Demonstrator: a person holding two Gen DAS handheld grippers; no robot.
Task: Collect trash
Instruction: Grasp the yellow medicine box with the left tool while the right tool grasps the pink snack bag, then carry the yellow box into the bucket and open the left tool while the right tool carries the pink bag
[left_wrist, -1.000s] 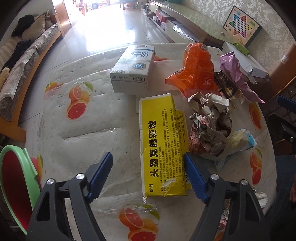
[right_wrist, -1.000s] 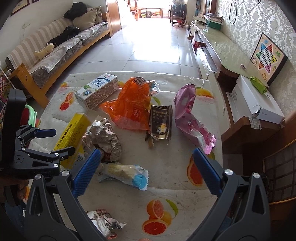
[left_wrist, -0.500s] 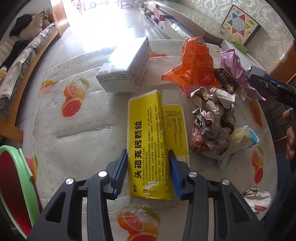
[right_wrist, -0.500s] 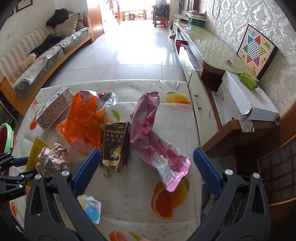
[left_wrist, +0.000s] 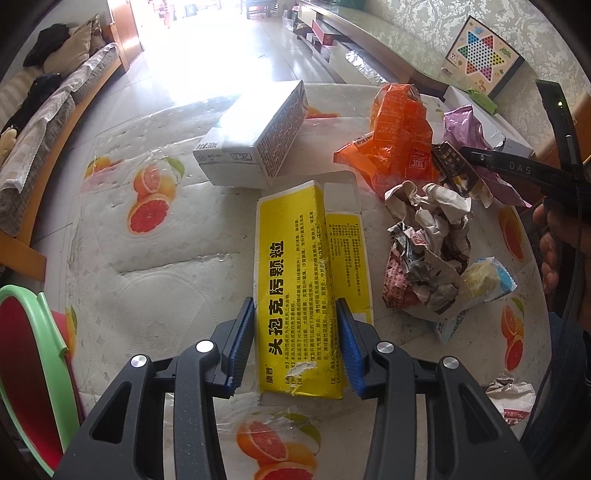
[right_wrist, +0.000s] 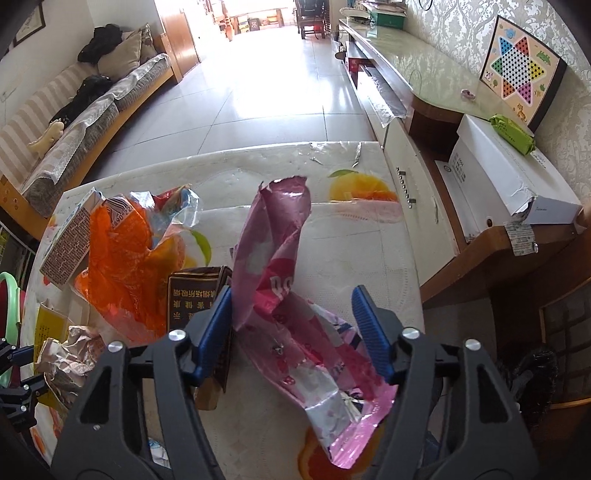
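Basin: a green plastic basin with a red inside (left_wrist: 26, 369) stood beside the worktop (left_wrist: 155, 280), cut off at the edge, contents unseen.
Left gripper (left_wrist: 295, 350): jaws narrow, clamped on the flattened yellow cardboard medicine box (left_wrist: 291, 280) lying on the worktop.
Right gripper (right_wrist: 295, 328): jaws closing around the crumpled pink foil bag (right_wrist: 288, 306), pads not yet pressing.
Writing: black Chinese characters on the box; "200mL" on the white milk carton (left_wrist: 251, 136).

A sofa (right_wrist: 85, 110) runs along the wall left of the table (right_wrist: 369, 258). Right of the table, a checkers board (right_wrist: 521, 70) leans above a white box (right_wrist: 506, 173).
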